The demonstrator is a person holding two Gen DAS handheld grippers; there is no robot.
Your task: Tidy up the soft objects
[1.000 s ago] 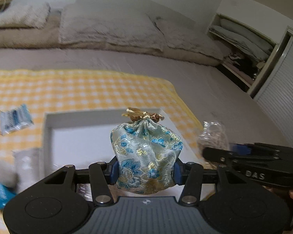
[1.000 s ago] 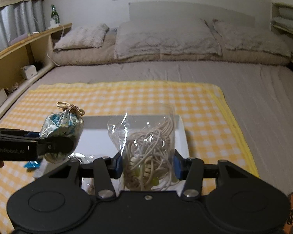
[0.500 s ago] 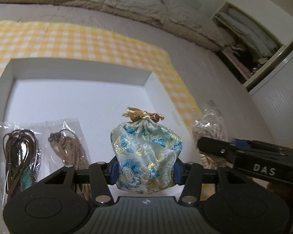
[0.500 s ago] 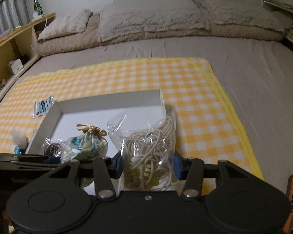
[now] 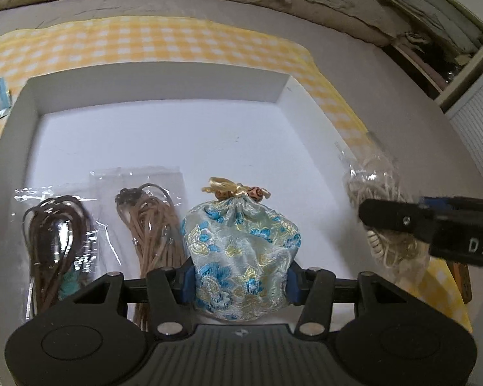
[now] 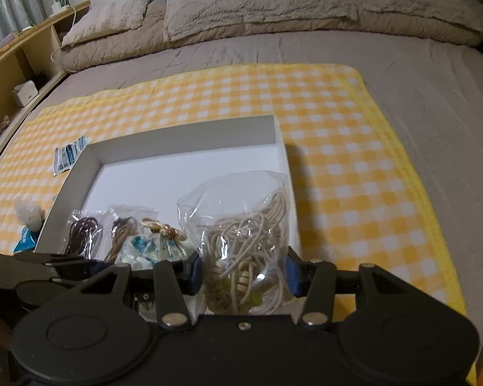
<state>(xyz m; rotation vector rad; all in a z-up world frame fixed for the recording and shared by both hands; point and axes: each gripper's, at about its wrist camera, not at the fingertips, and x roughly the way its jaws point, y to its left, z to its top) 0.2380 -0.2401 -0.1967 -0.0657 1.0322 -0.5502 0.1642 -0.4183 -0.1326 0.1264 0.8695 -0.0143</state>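
Both claws lowered toward white box (image 5: 25, 103), left claw (image 5: 240, 284) clamping brocade pouch (image 5: 241, 254) above box floor, right claw (image 6: 244, 271) clamping clear bag of pale cord (image 6: 244, 244) at box's right wall, pouch base hidden, two bagged brown cords (image 5: 151, 225) partly covered.

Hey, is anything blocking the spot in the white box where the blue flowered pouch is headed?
Nothing visible does. The flowered pouch, clamped in the left gripper, hangs over bare floor of the white box. Two bagged cords lie just to its left, beside its path rather than across it.
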